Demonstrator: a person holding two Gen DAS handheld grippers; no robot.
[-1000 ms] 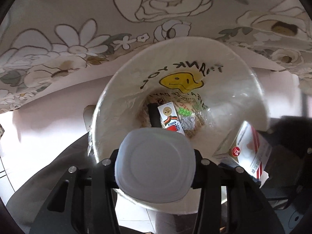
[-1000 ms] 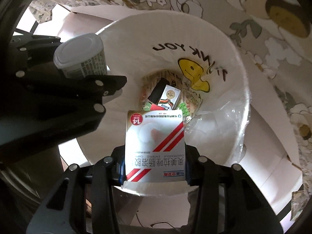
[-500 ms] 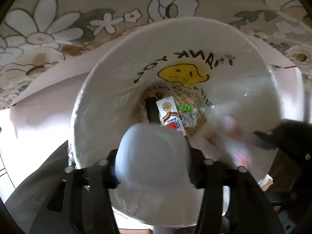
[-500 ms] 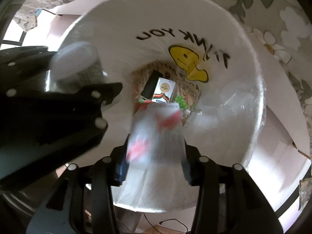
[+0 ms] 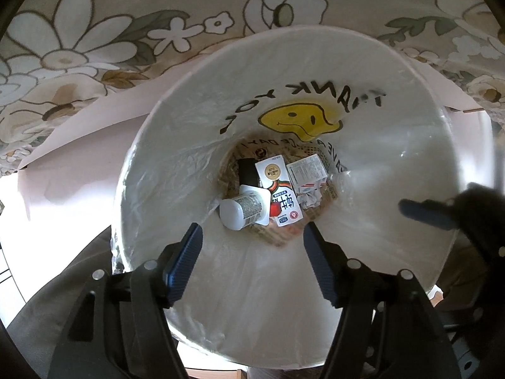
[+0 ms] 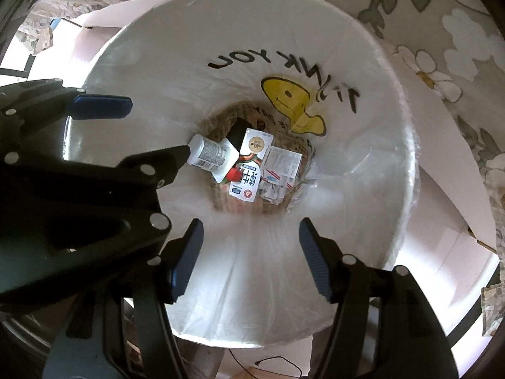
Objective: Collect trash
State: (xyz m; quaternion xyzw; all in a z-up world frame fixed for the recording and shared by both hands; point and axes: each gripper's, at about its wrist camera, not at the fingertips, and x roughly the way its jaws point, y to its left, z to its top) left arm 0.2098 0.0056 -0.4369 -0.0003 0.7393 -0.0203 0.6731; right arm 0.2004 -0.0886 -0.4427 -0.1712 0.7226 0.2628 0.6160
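Observation:
Both grippers point straight down into a white bin bag (image 5: 394, 164) (image 6: 363, 164) printed with a yellow smiley and "THANK YOU". My left gripper (image 5: 252, 262) has its jaws opening, with nothing between them. The jaws of my right gripper (image 6: 249, 255) are opening too, and they are empty. At the bottom of the bag lie a white plastic bottle (image 5: 241, 210) (image 6: 210, 154), a red-striped medicine box (image 5: 307, 172) (image 6: 281, 165), a small drink carton (image 5: 279, 189) (image 6: 251, 164) and a black item (image 5: 247, 172). The left gripper's fingers (image 6: 98, 105) show at the left of the right wrist view.
A floral cloth (image 5: 126, 15) (image 6: 457, 15) hangs behind the bin, with a pale sheet (image 5: 72, 145) (image 6: 442, 145) under its edge. Bright floor shows at the left. The right gripper's blue fingertip (image 5: 423, 213) reaches in from the right of the left wrist view.
Both grippers opened. The bottle dropped out of the left one and the striped box out of the right one; both now lie at the bottom of the bag. The left view sank closer to the bag.

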